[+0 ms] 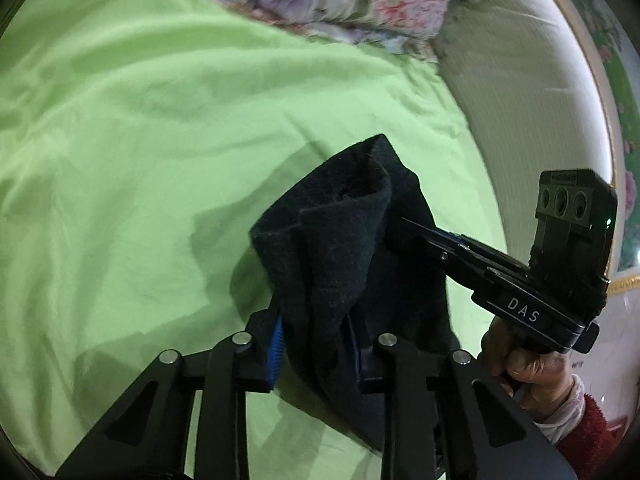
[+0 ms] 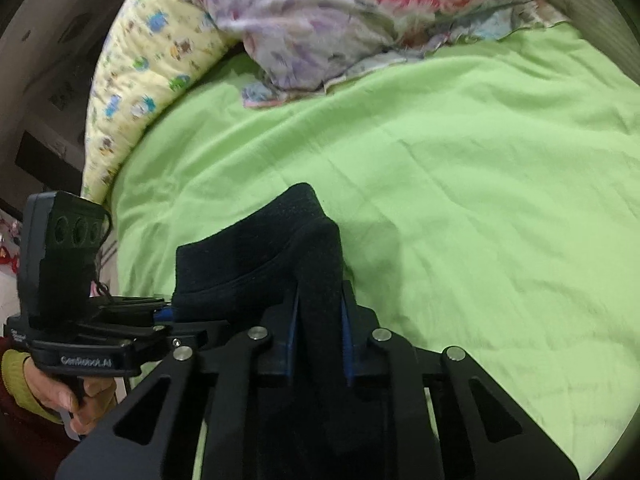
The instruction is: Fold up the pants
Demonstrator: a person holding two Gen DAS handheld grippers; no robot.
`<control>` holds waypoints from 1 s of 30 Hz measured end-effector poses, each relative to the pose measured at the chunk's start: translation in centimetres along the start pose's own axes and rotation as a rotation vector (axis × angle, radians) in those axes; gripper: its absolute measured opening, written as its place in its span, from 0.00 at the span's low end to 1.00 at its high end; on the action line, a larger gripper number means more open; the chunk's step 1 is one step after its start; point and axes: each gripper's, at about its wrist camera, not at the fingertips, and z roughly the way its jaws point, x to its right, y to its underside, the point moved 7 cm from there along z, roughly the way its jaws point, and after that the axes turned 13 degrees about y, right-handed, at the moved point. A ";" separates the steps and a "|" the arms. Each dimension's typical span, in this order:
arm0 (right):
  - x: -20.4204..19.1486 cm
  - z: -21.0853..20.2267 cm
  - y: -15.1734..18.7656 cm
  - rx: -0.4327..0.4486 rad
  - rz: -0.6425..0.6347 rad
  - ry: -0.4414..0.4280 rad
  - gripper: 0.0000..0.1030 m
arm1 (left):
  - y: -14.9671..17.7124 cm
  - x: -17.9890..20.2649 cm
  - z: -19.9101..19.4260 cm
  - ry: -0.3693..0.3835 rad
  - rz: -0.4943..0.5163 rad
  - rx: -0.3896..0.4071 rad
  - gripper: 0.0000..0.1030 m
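Both the left gripper [image 1: 318,344] and right gripper [image 2: 318,344] clench the black pants [image 1: 340,240], hanging between them above the green bedsheet [image 1: 140,140].

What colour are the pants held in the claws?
Black; the pants show best in the left wrist view, against the green sheet.
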 end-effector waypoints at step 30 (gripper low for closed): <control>8.9 -20.8 16.8 0.433 0.517 -0.012 0.17 | 13.3 23.8 2.5 0.279 0.504 -0.288 0.19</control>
